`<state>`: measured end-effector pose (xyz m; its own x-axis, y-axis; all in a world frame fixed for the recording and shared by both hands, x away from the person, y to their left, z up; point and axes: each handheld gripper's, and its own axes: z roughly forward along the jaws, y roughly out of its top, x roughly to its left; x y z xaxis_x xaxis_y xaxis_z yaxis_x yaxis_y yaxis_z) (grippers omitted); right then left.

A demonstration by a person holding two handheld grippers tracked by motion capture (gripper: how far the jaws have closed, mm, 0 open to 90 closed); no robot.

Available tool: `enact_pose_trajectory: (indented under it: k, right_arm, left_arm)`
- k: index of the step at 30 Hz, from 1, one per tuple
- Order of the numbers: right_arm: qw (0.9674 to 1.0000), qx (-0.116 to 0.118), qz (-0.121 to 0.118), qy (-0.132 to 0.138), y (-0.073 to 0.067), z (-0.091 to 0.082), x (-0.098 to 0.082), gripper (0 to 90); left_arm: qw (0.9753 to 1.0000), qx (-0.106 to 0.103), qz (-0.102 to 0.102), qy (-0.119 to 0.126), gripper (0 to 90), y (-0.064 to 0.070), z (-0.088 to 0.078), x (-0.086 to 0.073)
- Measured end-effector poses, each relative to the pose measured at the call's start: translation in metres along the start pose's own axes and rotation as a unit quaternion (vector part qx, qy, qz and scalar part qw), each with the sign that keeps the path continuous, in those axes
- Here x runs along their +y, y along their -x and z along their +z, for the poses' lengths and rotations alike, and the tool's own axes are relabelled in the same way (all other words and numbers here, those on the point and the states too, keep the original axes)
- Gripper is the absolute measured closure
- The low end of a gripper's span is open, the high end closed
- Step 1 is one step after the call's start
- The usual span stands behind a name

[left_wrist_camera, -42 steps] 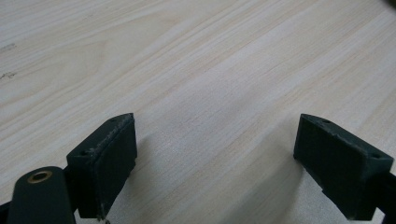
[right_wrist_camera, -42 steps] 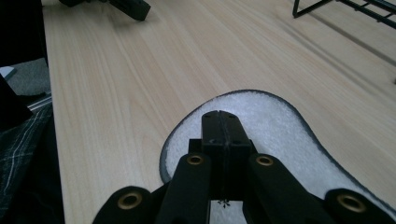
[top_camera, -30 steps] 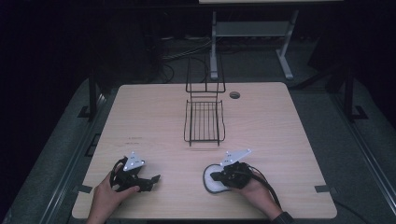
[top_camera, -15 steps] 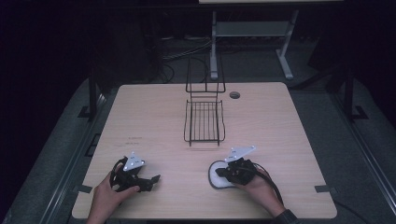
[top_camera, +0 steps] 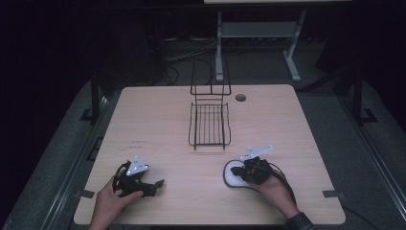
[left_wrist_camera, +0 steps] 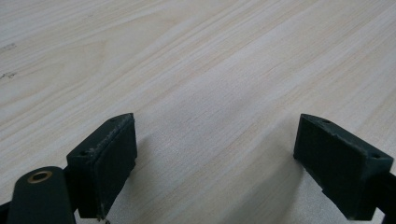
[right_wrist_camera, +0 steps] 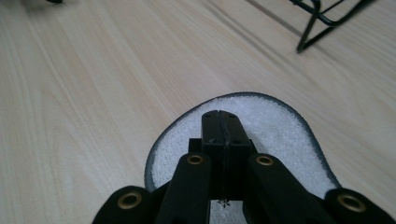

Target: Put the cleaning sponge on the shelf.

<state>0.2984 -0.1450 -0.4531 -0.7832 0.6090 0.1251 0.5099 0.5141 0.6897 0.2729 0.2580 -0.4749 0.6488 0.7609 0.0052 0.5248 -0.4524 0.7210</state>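
While the left gripper (top_camera: 152,184) rests as it did a second ago at about 7 o'clock on the table (top_camera: 158,120), the right gripper (top_camera: 242,173) has shifted — it has slid a little toward 9 o'clock and come down over the white pad (top_camera: 231,176), which lay mostly uncovered beside it a second ago. That reads as the approach being over and the contact being made (the pad itself appears not to have moved).

Seen from the right gripper view, the right gripper's jaws are pressed flat together, with the tips over the middle of the pad's grainy white face (right_wrist_camera: 280,135). Whether they pinch a fold of it or merely press on top is hard to tell from here — no material shows between them.

Relative to the right gripper, the pad lies directly beneath, spreading toward 9 o'clock of the hand in the high view, at about 5 o'clock on the table. The wire rack (top_camera: 208,125) stands well apart at 12 o'clock.

The left gripper's jaws stand wide apart over bare wood, gripping nothing.
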Motion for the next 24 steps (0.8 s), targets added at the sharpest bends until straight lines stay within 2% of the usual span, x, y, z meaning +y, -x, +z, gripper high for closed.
enact_pose_trajectory:
  k: [8,16,18,24]
  right_arm:
    - [0.9998,-0.016,0.013,0.0,0.012,-0.006,-0.004,89.8]
    - [0.9987,-0.035,0.037,0.003,0.028,-0.013,-0.009,89.8]
    - [0.9984,-0.042,0.036,0.004,0.033,-0.015,-0.01,89.7]
    - [0.9967,-0.055,0.058,0.01,0.046,-0.02,-0.014,89.8]
  left_arm:
    - [1.0,0.0,0.0,0.0,12.4,0.0,0.0,0.0]
    - [1.0,0.0,0.0,0.0,12.4,0.0,0.0,0.0]
    - [1.0,0.0,0.0,0.0,12.4,0.0,0.0,0.0]
    - [1.0,0.0,0.0,0.0,12.3,0.0,0.0,0.0]
